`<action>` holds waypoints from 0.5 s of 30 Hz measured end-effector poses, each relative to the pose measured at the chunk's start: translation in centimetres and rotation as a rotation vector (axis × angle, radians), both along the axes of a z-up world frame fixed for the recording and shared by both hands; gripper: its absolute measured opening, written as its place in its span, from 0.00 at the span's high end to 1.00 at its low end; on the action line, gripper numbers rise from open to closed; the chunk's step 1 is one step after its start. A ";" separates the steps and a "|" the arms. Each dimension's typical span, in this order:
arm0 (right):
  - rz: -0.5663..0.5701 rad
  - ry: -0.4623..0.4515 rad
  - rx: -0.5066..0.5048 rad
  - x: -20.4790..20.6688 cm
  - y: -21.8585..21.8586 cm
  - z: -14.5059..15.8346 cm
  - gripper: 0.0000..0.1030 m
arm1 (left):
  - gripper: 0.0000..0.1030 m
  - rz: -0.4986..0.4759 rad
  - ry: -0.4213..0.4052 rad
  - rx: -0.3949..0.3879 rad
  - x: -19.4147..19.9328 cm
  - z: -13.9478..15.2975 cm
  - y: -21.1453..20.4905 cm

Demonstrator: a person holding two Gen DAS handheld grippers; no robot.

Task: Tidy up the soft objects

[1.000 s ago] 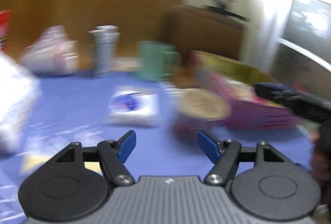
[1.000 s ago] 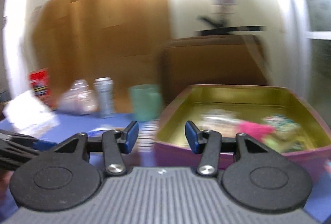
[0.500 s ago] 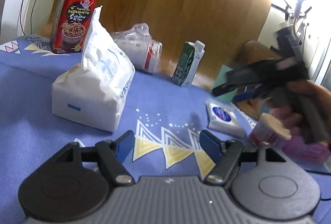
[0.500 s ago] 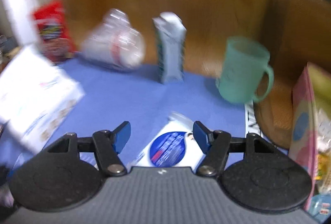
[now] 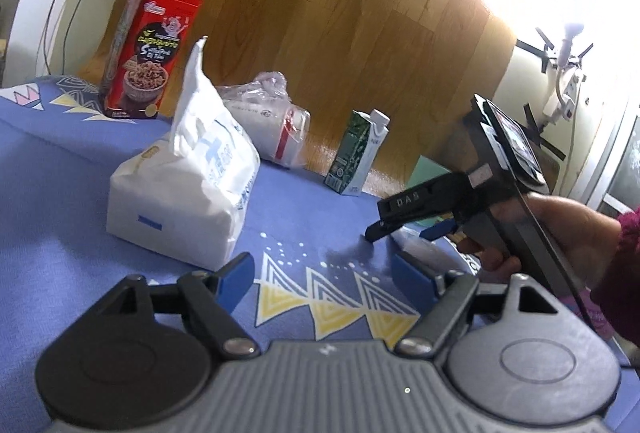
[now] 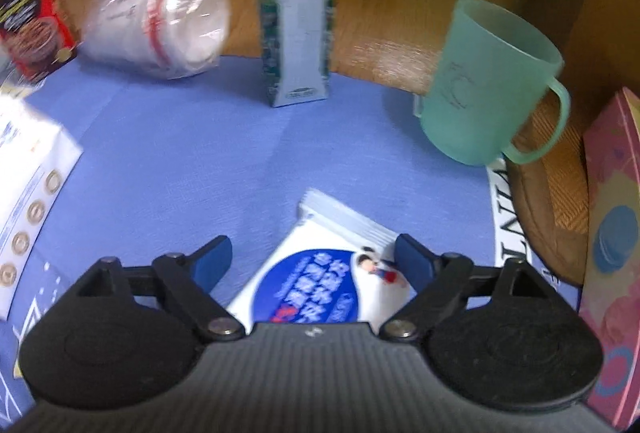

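A small white wipes pack (image 6: 320, 273) with a round blue label lies flat on the blue cloth (image 6: 180, 161). My right gripper (image 6: 313, 253) points down over it. Its jaws are opening, one on each side of the pack, and the pads are off it. In the left wrist view the same right gripper (image 5: 404, 232) is held in a person's hand (image 5: 560, 229), hiding most of the pack. A big white tissue pack (image 5: 188, 193) stands to the left. My left gripper (image 5: 322, 268) hovers low in front of it, jaws opening with nothing between them.
Along the wooden back wall stand a red cereal box (image 5: 150, 53), a clear bag of cups (image 5: 276, 129) and a green-white carton (image 6: 296, 21). A green mug (image 6: 480, 85), a woven mat (image 6: 552, 193) and a pink box (image 6: 612, 253) are at the right.
The right gripper swung left from over the pink box, tilted down over the small wipes pack and spread its jaws wide. The left gripper swung left toward the big tissue pack and widened slightly.
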State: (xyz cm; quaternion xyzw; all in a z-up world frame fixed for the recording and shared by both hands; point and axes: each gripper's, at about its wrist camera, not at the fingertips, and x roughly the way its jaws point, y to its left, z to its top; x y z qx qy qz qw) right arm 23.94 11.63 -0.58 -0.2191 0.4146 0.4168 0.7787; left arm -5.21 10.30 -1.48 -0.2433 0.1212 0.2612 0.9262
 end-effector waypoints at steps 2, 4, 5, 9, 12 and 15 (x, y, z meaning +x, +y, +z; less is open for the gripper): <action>0.025 -0.012 0.006 -0.8 -0.2 0.1 0.15 | 0.24 0.010 -0.008 -0.009 -0.2 0.0 0.1; 0.063 -0.021 0.016 -1.7 -0.5 0.2 0.15 | 0.24 0.019 -0.015 -0.015 -0.4 0.0 0.2; 0.086 -0.021 0.024 -2.4 -0.8 0.2 0.15 | 0.23 0.024 -0.019 -0.017 -0.5 0.0 0.3; 0.198 -0.054 0.041 -5.3 -1.8 0.1 0.15 | 0.22 0.045 -0.034 -0.025 -0.8 0.0 0.4; 0.272 -0.063 0.067 -6.6 -2.1 0.0 0.15 | 0.22 0.066 -0.049 -0.035 -1.2 0.0 0.7; 0.349 -0.087 0.100 -8.4 -3.3 -0.3 0.15 | 0.21 0.087 -0.057 -0.058 -1.4 -0.1 1.1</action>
